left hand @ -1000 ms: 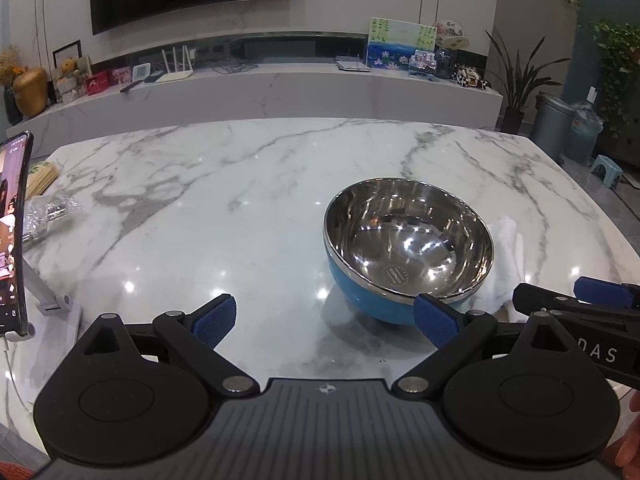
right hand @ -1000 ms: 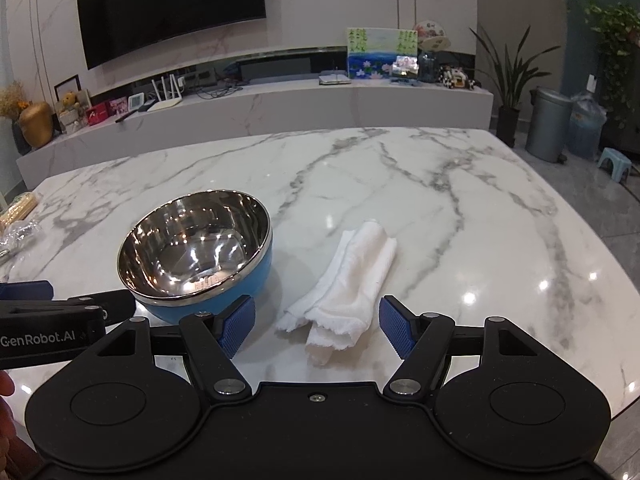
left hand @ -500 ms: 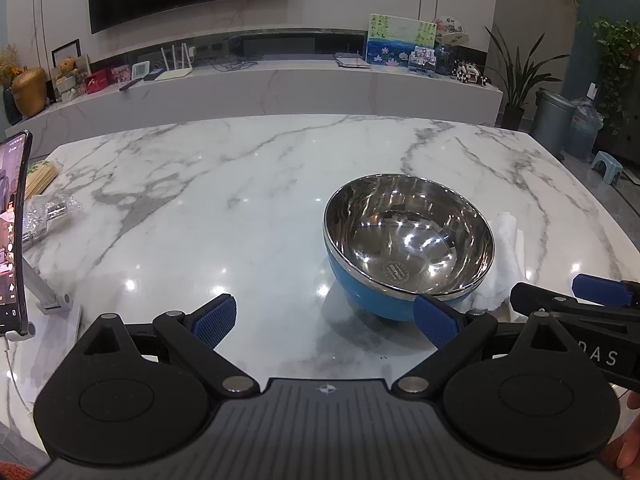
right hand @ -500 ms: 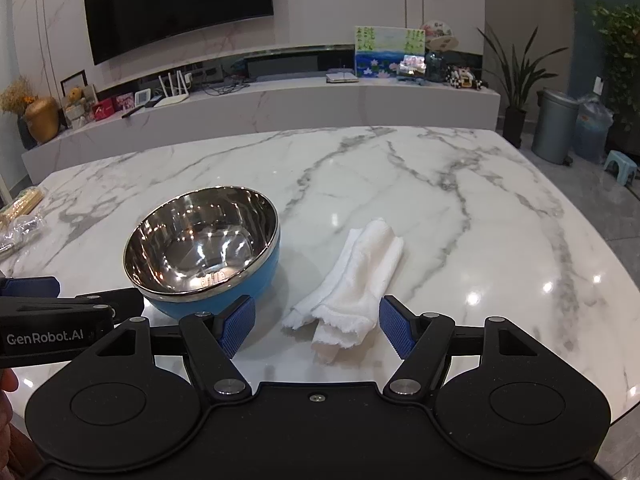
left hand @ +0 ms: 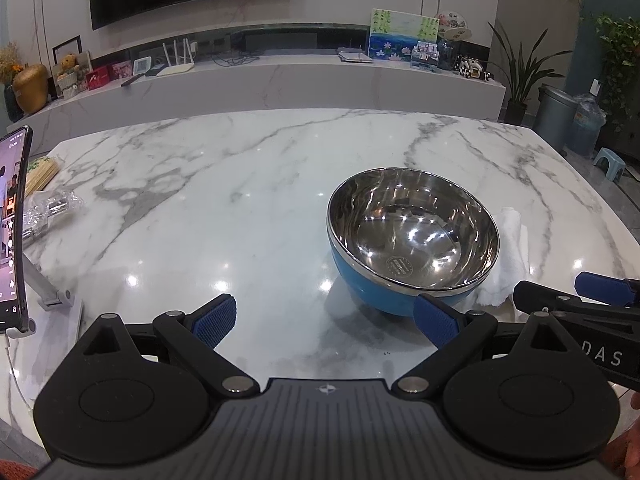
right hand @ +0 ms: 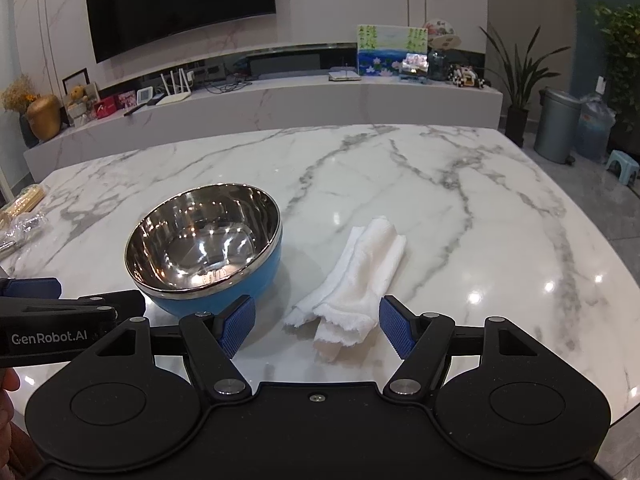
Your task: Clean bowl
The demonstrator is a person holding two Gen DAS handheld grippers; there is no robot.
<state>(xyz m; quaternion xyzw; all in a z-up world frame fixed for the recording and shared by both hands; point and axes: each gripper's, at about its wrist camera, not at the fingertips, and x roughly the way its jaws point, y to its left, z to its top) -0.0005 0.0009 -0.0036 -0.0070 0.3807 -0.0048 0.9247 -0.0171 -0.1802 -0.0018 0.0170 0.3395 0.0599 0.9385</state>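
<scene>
Steel-lined blue bowl (right hand: 204, 248) upright on the marble worktop (right hand: 460, 208), folded white cloth (right hand: 356, 280) just beside it on its right, not touching. Left hand-held gripper (left hand: 324, 320) open, empty, low before the bowl. Right hand-held gripper (right hand: 318, 324) likewise open, nothing clamped, cloth's near end between its blue pads (right hand: 394, 330). Phone on stand (left hand: 14, 232) at far left.

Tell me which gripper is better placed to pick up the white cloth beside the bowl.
Right. The right gripper is open with the folded cloth lying straight ahead between its fingers. The left gripper faces the bowl, which hides most of the cloth from it.
</scene>
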